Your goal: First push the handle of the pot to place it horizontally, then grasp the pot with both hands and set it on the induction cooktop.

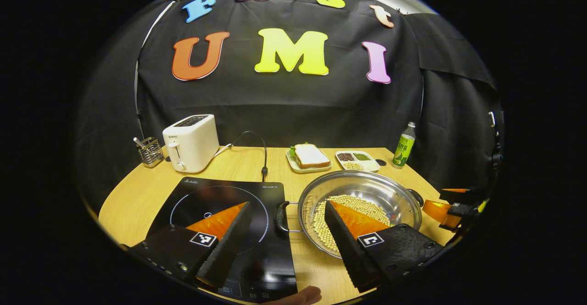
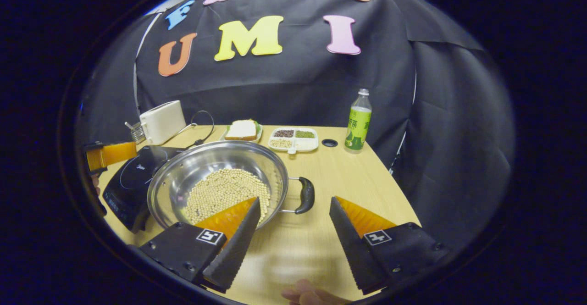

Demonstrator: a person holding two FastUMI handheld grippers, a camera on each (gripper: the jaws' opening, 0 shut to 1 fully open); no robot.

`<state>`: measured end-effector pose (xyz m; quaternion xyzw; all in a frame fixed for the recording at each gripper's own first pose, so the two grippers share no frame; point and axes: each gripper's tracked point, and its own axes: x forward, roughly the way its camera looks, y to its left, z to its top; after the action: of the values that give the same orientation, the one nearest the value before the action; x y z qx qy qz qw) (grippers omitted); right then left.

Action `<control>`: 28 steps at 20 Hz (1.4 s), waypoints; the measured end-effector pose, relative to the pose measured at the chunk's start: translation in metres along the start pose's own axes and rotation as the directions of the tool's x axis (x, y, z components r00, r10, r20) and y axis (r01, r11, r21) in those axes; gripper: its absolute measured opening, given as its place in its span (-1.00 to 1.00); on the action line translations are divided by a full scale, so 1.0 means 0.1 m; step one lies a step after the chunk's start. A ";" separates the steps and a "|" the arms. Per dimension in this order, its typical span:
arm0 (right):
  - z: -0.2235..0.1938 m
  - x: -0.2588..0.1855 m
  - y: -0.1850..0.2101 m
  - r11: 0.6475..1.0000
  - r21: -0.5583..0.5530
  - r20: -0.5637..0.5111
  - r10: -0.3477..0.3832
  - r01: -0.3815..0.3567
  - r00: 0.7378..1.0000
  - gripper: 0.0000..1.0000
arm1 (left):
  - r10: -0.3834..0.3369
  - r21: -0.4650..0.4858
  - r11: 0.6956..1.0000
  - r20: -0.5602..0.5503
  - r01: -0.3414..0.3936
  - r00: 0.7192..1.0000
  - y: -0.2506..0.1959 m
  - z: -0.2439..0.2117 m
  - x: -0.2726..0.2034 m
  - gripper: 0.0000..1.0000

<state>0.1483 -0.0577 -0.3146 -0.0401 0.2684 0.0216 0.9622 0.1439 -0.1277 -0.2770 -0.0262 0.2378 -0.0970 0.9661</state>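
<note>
the pot (image 1: 360,206), a wide steel pan with a heap of pale beans in it, sits on the wooden table (image 1: 137,195) just beside the induction cooktop (image 1: 220,213), not on it. in the left gripper view the cooktop lies at about nine o'clock from the pot. the pot's two black loop handles now point out sideways, so its long axis runs level across the table; the push looks done to me.

the left gripper (image 1: 286,229) hangs with its fingers wide apart, and the left handle (image 1: 280,216) sits right in the gap, at twelve o'clock just ahead of the tips. the right gripper (image 2: 293,222) is spread open too, with the right handle (image 2: 305,195) at twelve o'clock between its fingers and a little farther on. neither pair touches anything that i can see.

each hand has its own handle straight in front, both grippers low and tilted down toward the table. i'd judge the next thing is to ease forward and close on the handles.
</note>
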 end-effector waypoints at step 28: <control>-0.24 0.92 -0.03 0.993 0.107 -0.145 -0.033 0.049 0.989 0.53 | 0.049 0.043 0.998 -0.220 -0.041 0.974 0.03 -0.60 0.83 0.52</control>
<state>0.2149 -0.0609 -0.3831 0.0060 0.3365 -0.0158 0.9415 0.1885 -0.1419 -0.3685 0.0085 0.3425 -0.0820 0.9359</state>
